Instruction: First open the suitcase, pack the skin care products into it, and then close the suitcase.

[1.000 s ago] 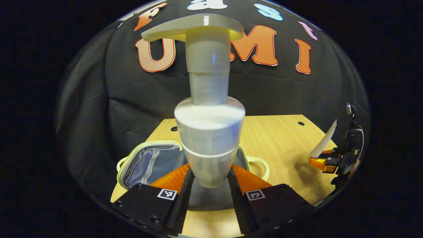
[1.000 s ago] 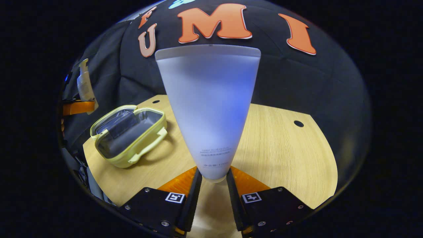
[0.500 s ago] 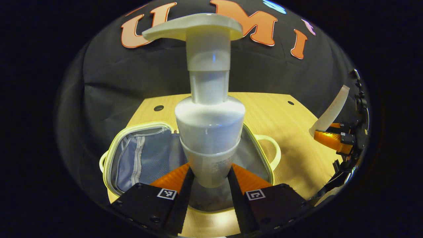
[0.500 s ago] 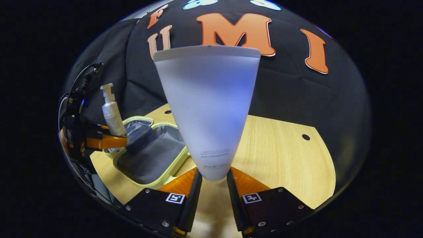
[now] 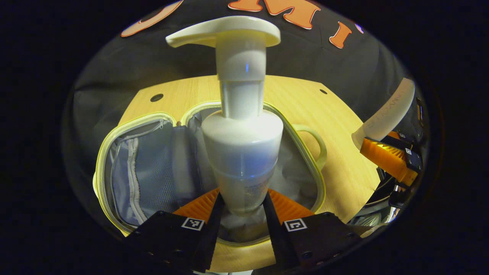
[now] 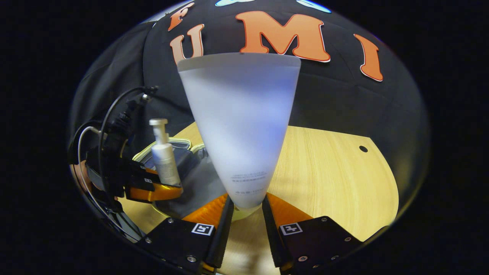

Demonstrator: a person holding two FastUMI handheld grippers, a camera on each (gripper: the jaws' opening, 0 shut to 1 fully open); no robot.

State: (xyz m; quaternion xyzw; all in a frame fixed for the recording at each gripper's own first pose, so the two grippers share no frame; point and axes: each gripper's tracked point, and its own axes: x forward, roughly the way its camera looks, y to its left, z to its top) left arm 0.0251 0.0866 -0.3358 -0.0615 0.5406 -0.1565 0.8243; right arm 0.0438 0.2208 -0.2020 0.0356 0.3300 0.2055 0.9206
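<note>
Left tool (image 5: 240, 208) first: we've got it pinching a white pump bottle (image 5: 242, 152) low on its body, one finger on each side, with the bottle standing straight up out of the grip and the pump head at the top. In the left gripper view the bottle hangs right above the open suitcase (image 5: 114, 152), a small pale yellow-green case lying flat on the wooden surface (image 5: 301, 99). We can see both halves spread out: the left half has a grey mesh pocket with a zipper, the right half is plain grey lining, and that's the half the bottle sits over. A handle (image 5: 319, 143) sticks out of the case's right edge. Whether the bottle's base touches the lining, we can't tell, since the fingers hide it.

Right tool (image 6: 245, 208) is doing the same kind of thing with a frosted white tube (image 6: 240, 122): both fingers squeeze its narrow end, and the wide flat end points up toward the black cloth wall (image 6: 344, 99). In the right gripper view the tube is over the surface, just to the right of the suitcase (image 6: 191, 183), not above it. Off to the left in that view we also see the left tool (image 6: 153, 191) with the pump bottle (image 6: 164, 156) upright above the case, plus some black cable looping behind it.

From the left gripper view, the right tool (image 5: 386, 156) and its tube (image 5: 387, 114) sit at the far right, well apart from the case.
</note>
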